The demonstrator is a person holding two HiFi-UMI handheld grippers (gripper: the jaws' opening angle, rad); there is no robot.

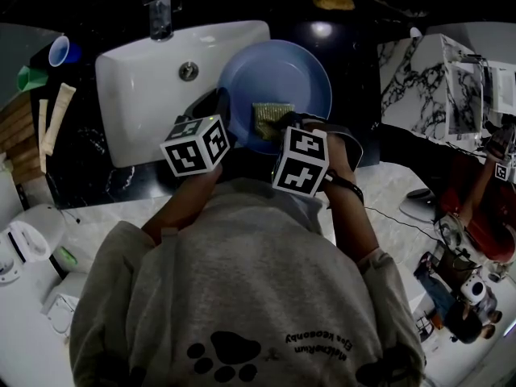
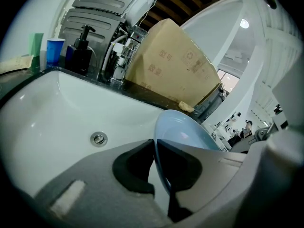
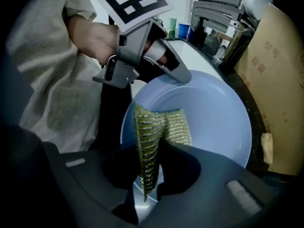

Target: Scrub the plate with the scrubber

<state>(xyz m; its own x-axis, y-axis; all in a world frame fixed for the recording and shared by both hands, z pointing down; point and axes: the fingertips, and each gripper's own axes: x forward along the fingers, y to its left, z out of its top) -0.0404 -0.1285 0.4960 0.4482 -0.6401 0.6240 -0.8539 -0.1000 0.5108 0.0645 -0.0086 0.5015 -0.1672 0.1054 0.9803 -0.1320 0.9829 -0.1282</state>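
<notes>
Blue plate (image 1: 282,75) sits at the white sink's (image 1: 133,95) right edge, with the left gripper (image 2: 156,175) pinched tight on its rim. The right gripper (image 3: 147,184) is clamped on the green-gold scrubber (image 3: 161,127), which is pressed against the plate's face. The print on the cardboard box (image 2: 171,61) is too blurry to read.

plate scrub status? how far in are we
Done: both grasps are set. The left gripper is shut on the rim of the blue plate, holding it by the sink. The right gripper is shut on the scrubber. In hand: the scrubber lies against the plate's inner face. Left: the scrubbing itself. No suds or marks show how much of the plate has been covered.
</notes>
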